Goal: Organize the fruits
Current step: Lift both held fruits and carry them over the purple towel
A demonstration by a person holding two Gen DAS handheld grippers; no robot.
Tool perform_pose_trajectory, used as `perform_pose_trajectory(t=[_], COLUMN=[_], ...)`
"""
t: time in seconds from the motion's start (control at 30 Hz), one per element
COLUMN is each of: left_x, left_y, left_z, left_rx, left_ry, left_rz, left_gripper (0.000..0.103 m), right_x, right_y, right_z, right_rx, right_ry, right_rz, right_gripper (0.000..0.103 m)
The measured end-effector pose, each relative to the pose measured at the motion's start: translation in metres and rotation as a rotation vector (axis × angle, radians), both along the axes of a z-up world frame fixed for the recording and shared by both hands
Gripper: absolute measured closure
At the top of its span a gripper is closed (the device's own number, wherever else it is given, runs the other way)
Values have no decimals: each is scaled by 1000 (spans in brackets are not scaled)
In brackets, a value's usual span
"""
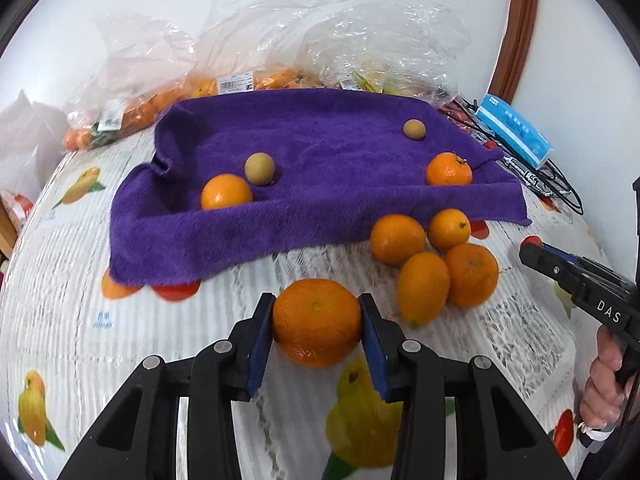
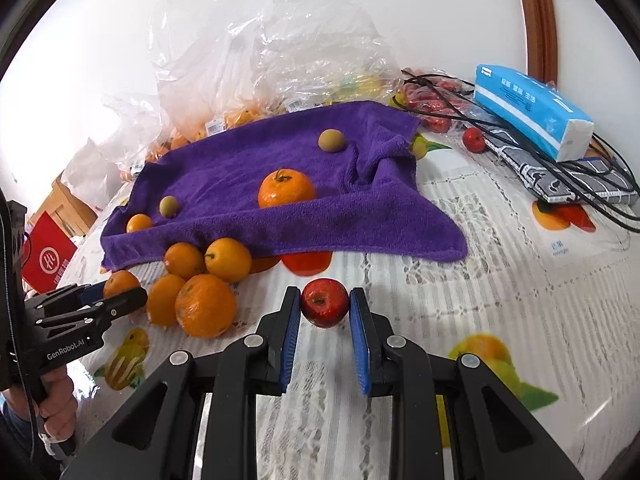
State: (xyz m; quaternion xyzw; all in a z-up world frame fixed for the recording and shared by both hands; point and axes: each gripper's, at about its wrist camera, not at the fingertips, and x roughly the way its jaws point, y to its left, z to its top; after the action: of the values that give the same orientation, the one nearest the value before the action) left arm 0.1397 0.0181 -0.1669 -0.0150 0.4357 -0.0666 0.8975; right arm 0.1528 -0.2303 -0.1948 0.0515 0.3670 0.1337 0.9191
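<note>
Left gripper point(image 1: 317, 322) jaws clamping orange point(image 1: 316, 320), right gripper point(image 2: 325, 307) jaws touching red fruit point(image 2: 324, 302)

"DAS" right gripper point(image 1: 532, 254), "GenRobot.AI" left gripper point(image 2: 132, 300)

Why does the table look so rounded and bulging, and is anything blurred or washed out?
Left wrist view: the fisheye lens bows the tablecloth into a dome, with dark corners; the orange between the left gripper pads looks slightly soft. Right wrist view: same bulge; the left wall is overexposed, and the red apple shows glare spots.
</note>
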Motion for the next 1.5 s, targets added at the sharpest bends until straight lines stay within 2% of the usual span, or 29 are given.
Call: perform_pose_trajectory(t=[0.2, 0.47, 0.67, 0.83, 1.07, 1.3, 1.5], left_x=[-15, -21, -11, 5, 38, 75, 90], left_y=[6, 14, 19, 20, 23, 20, 29], left_z=[14, 62, 91, 100, 99, 90, 62], left_rx=[-22, -12, -7, -11, -42, 18, 6], left_ry=[-26, -114, -168, -207, -219, -243, -232], left_rz=[16, 17, 37, 63, 87, 117, 156], left_gripper=[64, 64, 63, 63, 63, 63, 63], right_x=[-16, -24, -20, -8, 18, 54, 79], right_y=[4, 14, 20, 27, 40, 45, 46], right_z=[14, 63, 96, 112, 120, 120, 102], right_rx=[-3, -21, -9, 2, -3, 3, 6], right_ry=[-12, -104, -160, -189, -211, -217, -201], right_rz=[0, -12, -11, -4, 12, 18, 26], right_gripper=[78, 78, 78, 78, 78, 78, 78])
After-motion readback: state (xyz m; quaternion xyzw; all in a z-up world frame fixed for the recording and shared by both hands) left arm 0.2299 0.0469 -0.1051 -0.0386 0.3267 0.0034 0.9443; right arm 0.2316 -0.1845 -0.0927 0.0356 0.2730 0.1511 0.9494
